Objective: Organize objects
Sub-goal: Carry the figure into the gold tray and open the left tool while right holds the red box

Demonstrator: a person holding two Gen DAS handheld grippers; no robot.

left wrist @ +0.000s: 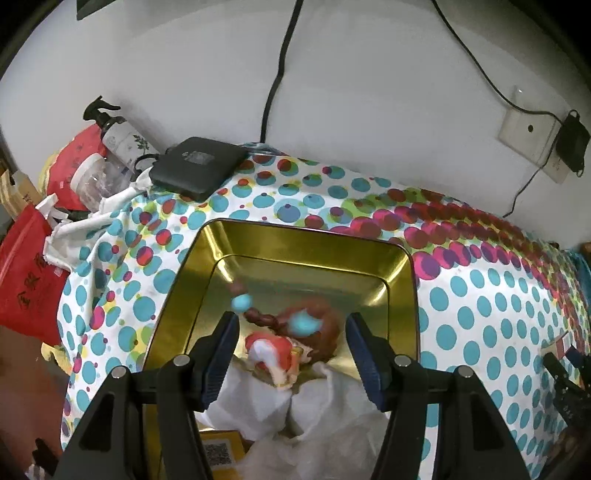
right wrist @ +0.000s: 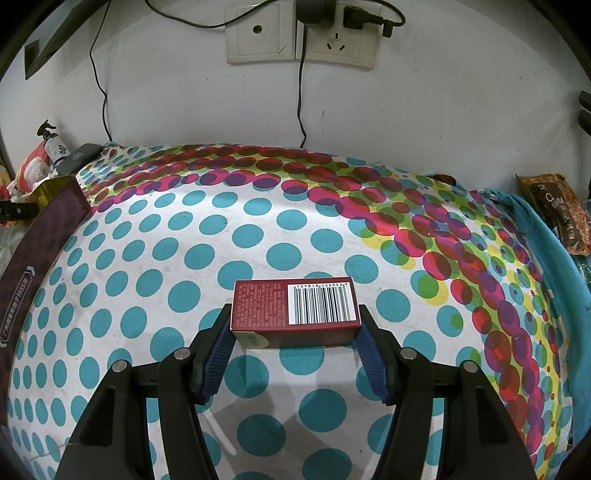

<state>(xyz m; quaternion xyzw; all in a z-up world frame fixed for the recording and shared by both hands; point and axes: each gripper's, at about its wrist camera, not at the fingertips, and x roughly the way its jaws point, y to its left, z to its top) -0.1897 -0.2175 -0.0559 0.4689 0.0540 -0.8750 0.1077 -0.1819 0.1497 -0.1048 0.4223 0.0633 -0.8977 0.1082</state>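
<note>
Right wrist view: right gripper (right wrist: 294, 328) jaws clamp small red barcoded carton (right wrist: 295, 314); a shallow grip risks slipping. Left gripper (left wrist: 291, 332) open over gold tin (left wrist: 402, 258); figurine (left wrist: 295, 332) could snag.

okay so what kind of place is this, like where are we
Probably a home room: a table under a dotted cloth against a wall with sockets, household clutter like a spray bottle, and a gold tin.
</note>
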